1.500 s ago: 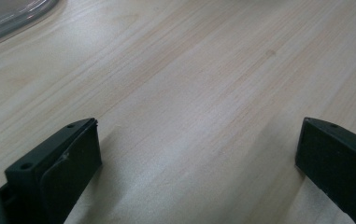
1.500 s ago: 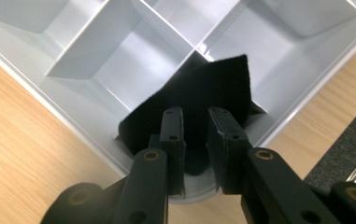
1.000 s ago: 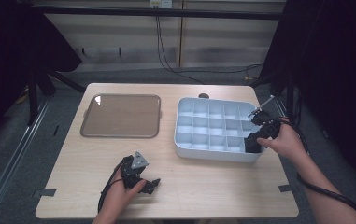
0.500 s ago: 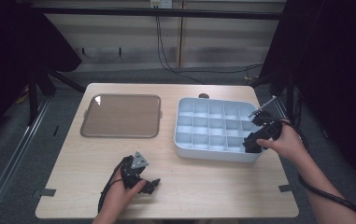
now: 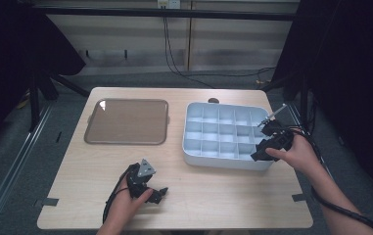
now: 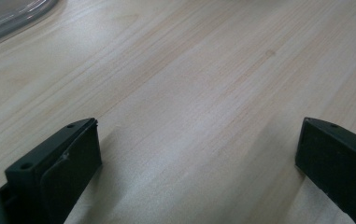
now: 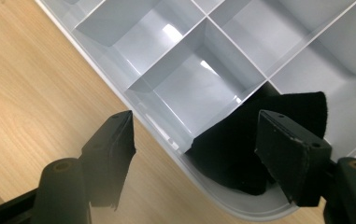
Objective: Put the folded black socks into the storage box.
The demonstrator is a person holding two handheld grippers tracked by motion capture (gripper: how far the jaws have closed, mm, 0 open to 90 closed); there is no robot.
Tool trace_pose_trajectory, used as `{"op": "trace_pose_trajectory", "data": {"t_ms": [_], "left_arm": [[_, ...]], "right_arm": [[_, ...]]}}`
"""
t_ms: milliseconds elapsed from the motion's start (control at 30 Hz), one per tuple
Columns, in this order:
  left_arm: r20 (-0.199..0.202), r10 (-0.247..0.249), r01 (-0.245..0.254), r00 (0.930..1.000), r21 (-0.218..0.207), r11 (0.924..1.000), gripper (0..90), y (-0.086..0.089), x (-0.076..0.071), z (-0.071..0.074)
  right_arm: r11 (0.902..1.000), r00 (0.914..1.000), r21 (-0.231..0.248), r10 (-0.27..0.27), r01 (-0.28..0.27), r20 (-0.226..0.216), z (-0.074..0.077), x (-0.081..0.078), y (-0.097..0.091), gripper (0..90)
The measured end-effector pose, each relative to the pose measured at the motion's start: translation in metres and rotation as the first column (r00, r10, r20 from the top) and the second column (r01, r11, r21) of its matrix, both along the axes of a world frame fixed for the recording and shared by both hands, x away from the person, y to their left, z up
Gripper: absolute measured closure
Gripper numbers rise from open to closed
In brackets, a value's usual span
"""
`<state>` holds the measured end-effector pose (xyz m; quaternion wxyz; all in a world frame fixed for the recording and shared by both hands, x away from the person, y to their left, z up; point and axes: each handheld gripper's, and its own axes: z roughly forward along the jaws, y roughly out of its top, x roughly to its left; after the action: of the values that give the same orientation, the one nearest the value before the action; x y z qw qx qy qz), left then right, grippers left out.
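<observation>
With its jaws just having been opening, my right gripper (image 7: 194, 154) stands released over the near right corner of the grey compartment box (image 5: 223, 128), straddling the rim. Item: black folded cloth piece (image 7: 241, 149), lying in that corner compartment, free of both pads (I judge it delivered). Item: left gripper (image 5: 160, 194), parked on the wooden table (image 5: 213, 191) well left of the box, jaws wide, nothing between. Item: brown tray (image 5: 127, 122), left of the box.
</observation>
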<state>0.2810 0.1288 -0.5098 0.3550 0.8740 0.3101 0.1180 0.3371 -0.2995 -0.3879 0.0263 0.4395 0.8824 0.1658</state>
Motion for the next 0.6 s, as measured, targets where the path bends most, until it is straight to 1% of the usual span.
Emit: {"op": "trace_pose_trajectory", "data": {"t_ms": [267,600], "left_arm": [[-0.001,0.002,-0.002,1.0,-0.004,1.0,0.0,0.0,0.0,0.0],[0.0,-0.001,0.001,1.0,0.0,1.0,0.0,0.0,0.0,0.0]], "right_arm": [[0.9998,0.9999,0.011,0.014,-0.014,0.007,0.003,-0.005,0.003,27.0],[0.9977,0.9978,0.012,0.067,-0.067,0.006,0.004,-0.011,0.015,25.8]]}}
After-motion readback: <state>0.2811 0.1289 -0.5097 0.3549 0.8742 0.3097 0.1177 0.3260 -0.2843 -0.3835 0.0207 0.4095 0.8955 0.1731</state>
